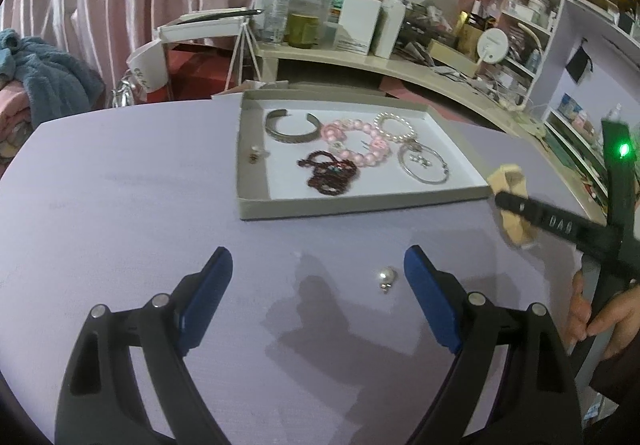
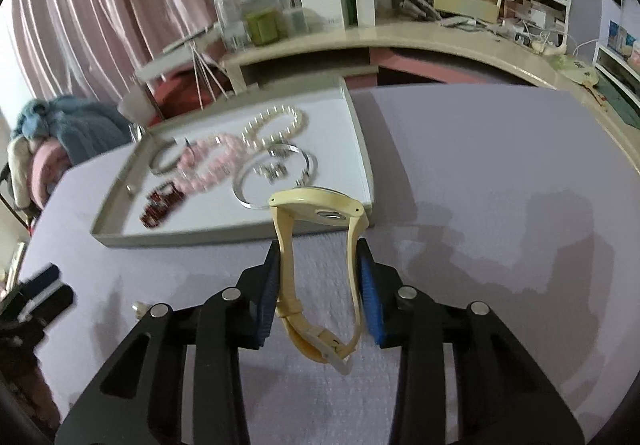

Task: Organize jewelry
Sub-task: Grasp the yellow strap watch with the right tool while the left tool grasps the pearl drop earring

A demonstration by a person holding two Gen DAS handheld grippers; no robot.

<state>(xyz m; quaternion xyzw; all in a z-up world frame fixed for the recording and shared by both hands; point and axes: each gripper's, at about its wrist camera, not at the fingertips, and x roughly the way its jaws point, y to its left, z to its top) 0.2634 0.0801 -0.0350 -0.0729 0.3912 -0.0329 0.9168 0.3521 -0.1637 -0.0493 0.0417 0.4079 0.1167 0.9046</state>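
Note:
A shallow grey tray (image 1: 256, 181) with a white floor sits on the lilac table. It holds a silver cuff (image 1: 292, 125), a pink bead bracelet (image 1: 356, 143), a pearl bracelet (image 1: 396, 127), a dark red bead string (image 1: 330, 173) and a thin silver bangle (image 1: 424, 165). My left gripper (image 1: 318, 265) is open above the table, with a pearl earring (image 1: 387, 279) lying between its fingers near the right one. My right gripper (image 2: 318, 257) is shut on a cream wristwatch (image 2: 320, 211), held just before the tray's near right corner (image 2: 370, 205). The watch also shows in the left wrist view (image 1: 510, 181).
A curved cream desk (image 1: 360, 61) crowded with boxes and bottles runs behind the table. Shelves (image 1: 536, 5) stand at the right. A blue towel (image 1: 44, 77) lies at the far left. Pink curtains hang behind.

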